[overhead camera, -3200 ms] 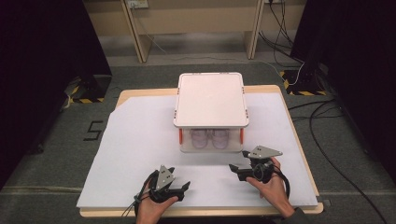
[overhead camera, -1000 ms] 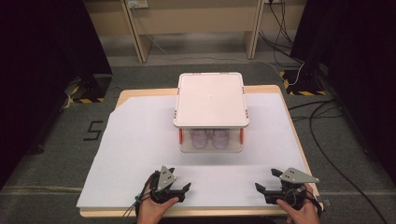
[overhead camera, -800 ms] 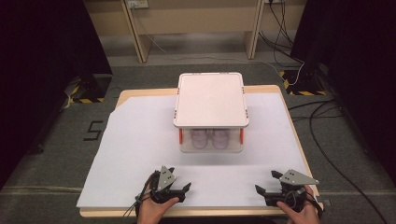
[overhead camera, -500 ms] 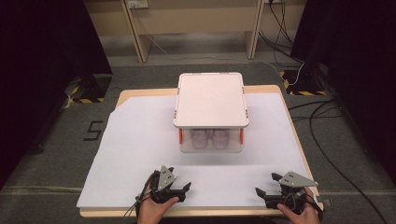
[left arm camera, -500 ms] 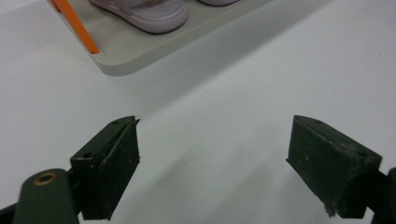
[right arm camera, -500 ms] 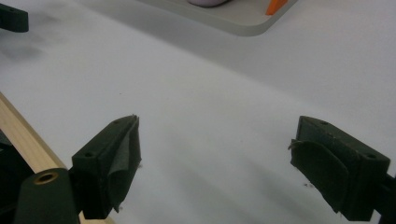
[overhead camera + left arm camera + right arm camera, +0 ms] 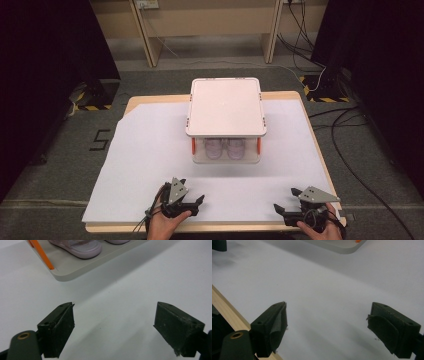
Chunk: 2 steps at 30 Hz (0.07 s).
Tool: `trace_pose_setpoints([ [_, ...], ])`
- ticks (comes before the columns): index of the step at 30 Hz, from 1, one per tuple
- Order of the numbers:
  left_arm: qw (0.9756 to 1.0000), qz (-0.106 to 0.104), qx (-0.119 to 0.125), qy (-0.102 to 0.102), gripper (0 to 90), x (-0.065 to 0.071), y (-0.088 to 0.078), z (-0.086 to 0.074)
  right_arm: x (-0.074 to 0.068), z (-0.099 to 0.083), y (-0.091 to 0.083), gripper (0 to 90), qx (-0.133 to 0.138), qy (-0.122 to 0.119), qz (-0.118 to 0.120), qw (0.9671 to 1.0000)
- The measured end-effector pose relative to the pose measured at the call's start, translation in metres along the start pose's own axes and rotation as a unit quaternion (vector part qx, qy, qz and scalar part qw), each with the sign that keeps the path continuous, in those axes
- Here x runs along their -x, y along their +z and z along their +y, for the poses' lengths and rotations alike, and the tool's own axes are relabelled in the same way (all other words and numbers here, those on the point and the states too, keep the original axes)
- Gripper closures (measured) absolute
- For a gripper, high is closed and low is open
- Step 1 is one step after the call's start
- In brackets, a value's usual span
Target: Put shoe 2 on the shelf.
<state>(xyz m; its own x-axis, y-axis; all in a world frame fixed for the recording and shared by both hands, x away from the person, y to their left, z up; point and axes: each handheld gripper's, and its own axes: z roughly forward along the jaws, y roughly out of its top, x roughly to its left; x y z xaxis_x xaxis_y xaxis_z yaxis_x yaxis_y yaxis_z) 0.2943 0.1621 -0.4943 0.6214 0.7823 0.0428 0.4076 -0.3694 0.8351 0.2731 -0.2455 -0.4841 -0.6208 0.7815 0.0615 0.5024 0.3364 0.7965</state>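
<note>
A white two-level rack (image 7: 225,106) with orange posts (image 7: 193,145) stands mid-table, and a pair of lilac shoes (image 7: 225,148) sits on its lower shelf. My left gripper (image 7: 197,204) rests open near the front edge, left of centre, with its jaws pointing right. Between those jaws (image 7: 115,304) is bare white sheet, with a shoe (image 7: 77,246) and the rack's base (image 7: 75,270) beyond. My right gripper (image 7: 284,200) lies open at the front right, jaws pointing left. In its own view (image 7: 328,304) it holds nothing.
A white sheet (image 7: 145,150) covers most of the wooden table (image 7: 135,103). The table's wooden front edge (image 7: 227,312) runs close under my right gripper. Cables (image 7: 350,165) trail over the floor to the right, and table legs (image 7: 145,35) stand behind.
My right gripper has drawn back from beside the rack to the front right edge, settling slightly leftward in the last second. The left gripper has stayed put.
</note>
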Motion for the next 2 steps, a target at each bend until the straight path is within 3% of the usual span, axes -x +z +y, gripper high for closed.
trace_pose_setpoints([
  [2, 1.0, 0.001, 0.002, 0.0, 16.0, -0.0001, 0.0, 0.0004, 0.0, -0.0002, -0.0003, 16.0, 0.001, -0.003, 0.0, 1.0],
])
